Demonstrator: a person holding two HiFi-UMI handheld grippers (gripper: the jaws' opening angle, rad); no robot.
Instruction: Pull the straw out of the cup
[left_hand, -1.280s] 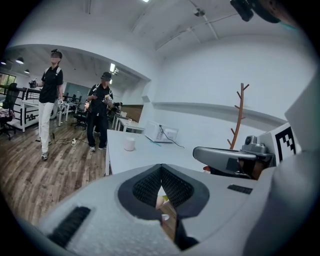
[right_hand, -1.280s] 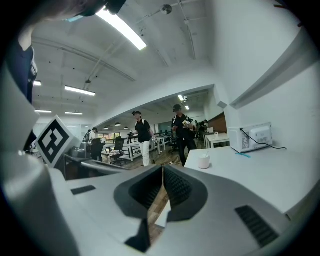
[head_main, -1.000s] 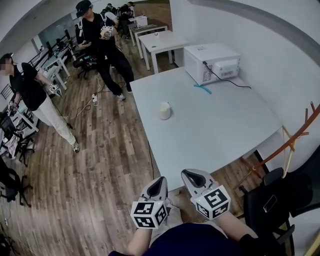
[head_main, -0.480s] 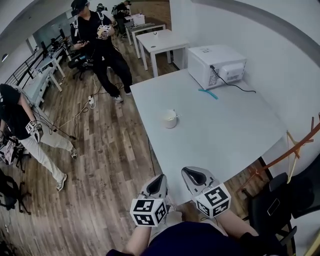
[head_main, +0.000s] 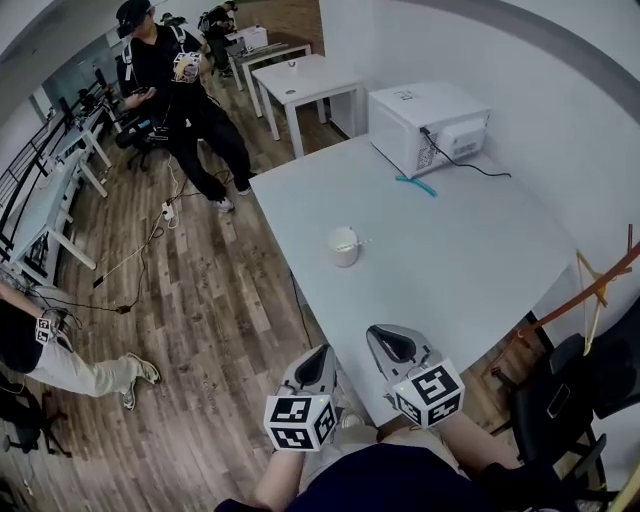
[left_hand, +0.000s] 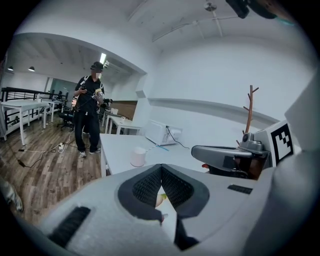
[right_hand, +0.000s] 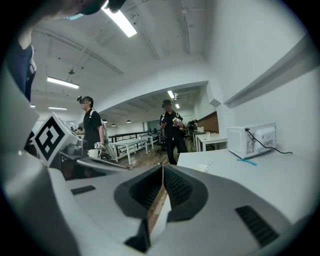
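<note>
A small white cup (head_main: 343, 246) stands on the pale grey table (head_main: 450, 260), near its left edge, with a thin white straw (head_main: 358, 240) poking out to the right. In the left gripper view the cup (left_hand: 138, 156) sits well ahead of the jaws. In the right gripper view only its rim and straw (right_hand: 206, 165) show above the gripper's body. My left gripper (head_main: 318, 362) and right gripper (head_main: 390, 345) hang side by side off the table's near edge, far from the cup. Both are shut with nothing between the jaws.
A white microwave (head_main: 428, 127) stands at the table's far end, its black cord trailing right, with a teal strip (head_main: 415, 186) lying in front of it. A wooden coat rack (head_main: 590, 290) and a black chair (head_main: 560, 400) stand at the right. A person (head_main: 165, 80) stands on the wooden floor beyond.
Both grippers have come closer to the table's near edge, and the cup now sits nearer in the head view. The person at the left has walked off toward the lower left.
</note>
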